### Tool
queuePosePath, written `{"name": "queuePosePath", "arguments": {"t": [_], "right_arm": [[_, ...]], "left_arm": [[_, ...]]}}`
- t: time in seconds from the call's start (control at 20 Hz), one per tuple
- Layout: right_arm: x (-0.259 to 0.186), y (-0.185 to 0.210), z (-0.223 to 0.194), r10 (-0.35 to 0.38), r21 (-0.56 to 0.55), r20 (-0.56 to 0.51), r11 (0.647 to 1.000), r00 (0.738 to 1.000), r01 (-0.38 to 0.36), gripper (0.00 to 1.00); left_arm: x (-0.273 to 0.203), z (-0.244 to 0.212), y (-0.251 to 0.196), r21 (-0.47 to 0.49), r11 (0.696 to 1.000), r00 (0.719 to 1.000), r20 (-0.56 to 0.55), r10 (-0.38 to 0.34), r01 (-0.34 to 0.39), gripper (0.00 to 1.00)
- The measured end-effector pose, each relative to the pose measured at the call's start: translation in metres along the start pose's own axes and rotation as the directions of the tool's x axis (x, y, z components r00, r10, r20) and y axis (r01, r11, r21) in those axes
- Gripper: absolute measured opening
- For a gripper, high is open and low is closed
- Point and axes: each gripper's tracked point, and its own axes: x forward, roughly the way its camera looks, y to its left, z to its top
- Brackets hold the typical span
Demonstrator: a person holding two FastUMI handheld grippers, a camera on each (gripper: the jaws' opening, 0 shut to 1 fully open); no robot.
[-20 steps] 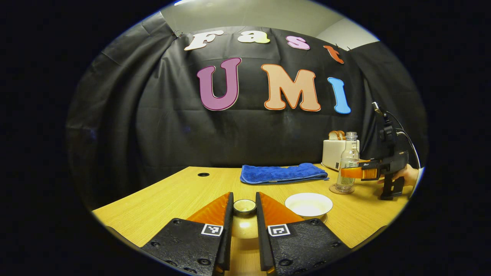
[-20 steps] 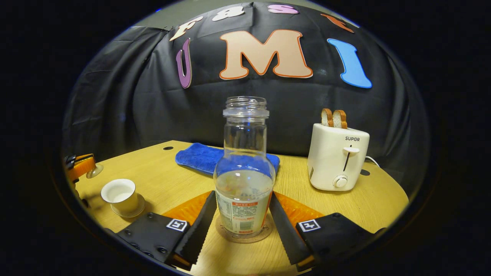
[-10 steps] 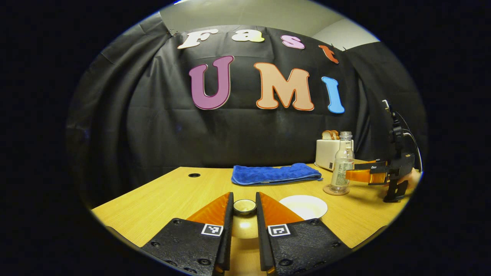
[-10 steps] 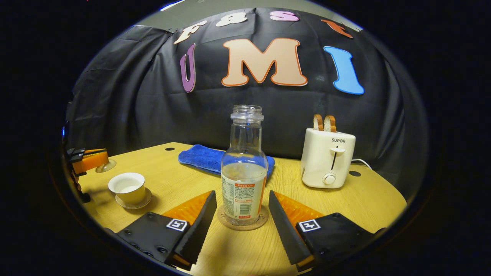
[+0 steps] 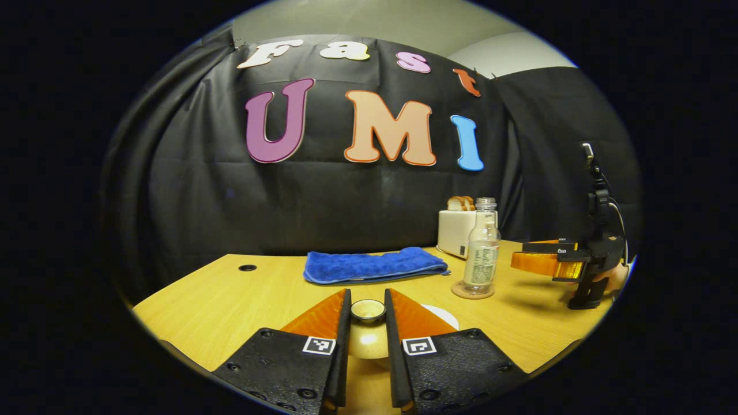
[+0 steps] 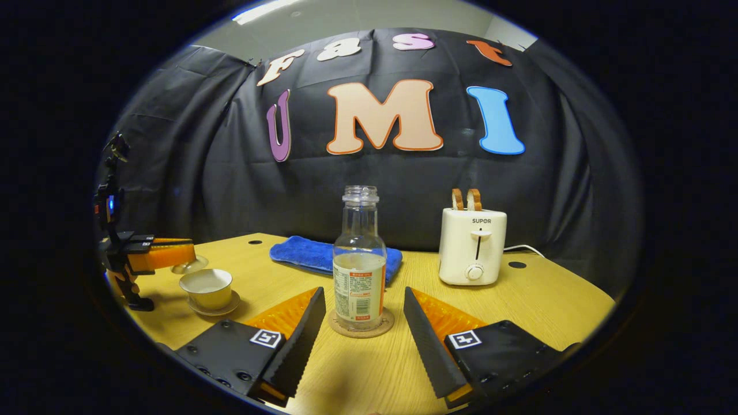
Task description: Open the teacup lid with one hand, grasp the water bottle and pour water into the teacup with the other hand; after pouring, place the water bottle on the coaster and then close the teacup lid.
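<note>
My left gripper (image 5: 368, 301) is shut on the knob of the teacup lid (image 5: 367, 340), held above the table. The white teacup (image 5: 443, 314) peeks out behind its right finger. In the right gripper view the open teacup (image 6: 206, 286) stands on its saucer (image 6: 214, 308), with the left gripper (image 6: 183, 254) and the lid (image 6: 190, 266) just above and behind it. The clear water bottle (image 6: 360, 271) stands upright on the round coaster (image 6: 340, 328). My right gripper (image 6: 363, 293) is open, its fingers apart from the bottle on either side. The right gripper (image 5: 520, 257) also appears beside the bottle (image 5: 481, 253).
A white toaster (image 6: 474, 246) with two bread slices stands at the back right. A folded blue towel (image 6: 308, 252) lies behind the bottle. The wooden table (image 6: 536, 300) has small cable holes near its far edge. A hand (image 5: 616, 276) holds the right gripper.
My right gripper has let go of the bottle and drawn back from it, leaving it on the coaster. My left gripper has moved with the lid towards the teacup.
</note>
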Motion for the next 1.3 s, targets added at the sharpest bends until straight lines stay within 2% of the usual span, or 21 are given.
{"name": "queuePosePath", "arguments": {"t": [0.05,0.1,0.15,0.2,0.3,0.35,0.4,0.45,0.5,0.55,0.65,0.7,0.8,0.85,0.9,1.1,1.2,1.25,1.3], "right_arm": [[-0.002,-0.002,0.001,-0.005,0.01,0.008,1.0,1.0,0.005,0.88],[-0.004,-0.003,0.002,-0.009,0.017,0.013,1.0,1.0,0.009,0.92],[-0.006,-0.003,0.004,-0.01,0.017,0.019,1.0,1.0,0.01,0.88],[-0.007,-0.003,0.004,-0.013,0.014,0.025,1.0,1.0,0.013,0.92],[-0.01,-0.005,0.004,-0.018,0.012,0.031,1.0,0.999,0.018,0.93],[-0.012,-0.006,0.004,-0.024,0.016,0.029,1.0,0.999,0.024,0.89],[-0.014,-0.007,0.005,-0.028,0.019,0.032,0.999,0.999,0.028,0.92],[-0.016,-0.008,0.007,-0.032,0.018,0.042,0.999,0.999,0.032,0.88],[-0.02,-0.009,0.009,-0.041,0.017,0.055,0.999,0.998,0.04,0.92],[-0.023,-0.011,0.011,-0.053,0.019,0.069,0.998,0.996,0.052,0.92],[-0.026,-0.017,0.008,-0.079,0.019,0.062,0.997,0.995,0.078,0.84],[-0.029,-0.017,0.009,-0.086,0.019,0.064,0.996,0.994,0.085,0.88],[-0.032,-0.018,0.009,-0.095,0.02,0.066,0.995,0.993,0.094,0.84],[-0.033,-0.019,0.01,-0.101,0.02,0.067,0.995,0.993,0.1,0.88],[-0.033,-0.02,0.01,-0.107,0.021,0.068,0.994,0.992,0.105,0.84],[-0.034,-0.022,0.01,-0.118,0.021,0.068,0.993,0.991,0.117,0.84],[-0.034,-0.023,0.01,-0.125,0.022,0.068,0.992,0.99,0.124,0.84],[-0.034,-0.024,0.01,-0.127,0.022,0.067,0.992,0.99,0.126,0.84],[-0.034,-0.024,0.01,-0.13,0.022,0.067,0.991,0.989,0.129,0.84]], "left_arm": [[0.002,0.0,-0.005,0.0,1.0,1.0,0.0,-0.025,0.025,0.28],[0.003,0.0,-0.01,0.0,0.999,0.999,0.0,-0.05,0.05,0.28],[0.004,0.0,-0.014,0.0,0.997,0.997,-0.002,-0.071,0.071,0.28],[0.005,-0.001,-0.018,0.0,0.996,0.996,-0.004,-0.088,0.088,0.28],[0.008,-0.003,-0.025,0.006,0.993,0.993,-0.018,-0.12,0.12,0.28],[0.01,-0.005,-0.027,0.012,0.991,0.991,-0.033,-0.132,0.132,0.28],[0.011,-0.008,-0.029,0.018,0.99,0.989,-0.05,-0.14,0.141,0.28],[0.012,-0.01,-0.029,0.023,0.989,0.988,-0.067,-0.142,0.144,0.28],[0.013,-0.012,-0.031,0.028,0.988,0.986,-0.079,-0.147,0.15,0.28],[0.014,-0.013,-0.032,0.031,0.987,0.984,-0.088,-0.153,0.156,0.28],[0.015,-0.014,-0.034,0.033,0.985,0.982,-0.099,-0.163,0.167,0.28],[0.014,-0.015,-0.034,0.033,0.985,0.981,-0.104,-0.165,0.169,0.28],[0.015,-0.017,-0.034,0.036,0.986,0.981,-0.114,-0.158,0.163,0.28],[0.015,-0.017,-0.033,0.036,0.986,0.981,-0.115,-0.156,0.161,0.28],[0.015,-0.017,-0.033,0.035,0.987,0.981,-0.114,-0.155,0.16,0.29],[0.015,-0.015,-0.031,0.03,0.988,0.984,-0.101,-0.145,0.149,0.32],[0.014,-0.014,-0.031,0.027,0.989,0.985,-0.097,-0.142,0.145,0.43],[0.014,-0.013,-0.029,0.026,0.99,0.986,-0.095,-0.137,0.14,0.55],[0.013,-0.013,-0.029,0.025,0.99,0.987,-0.093,-0.134,0.137,0.62]]}}
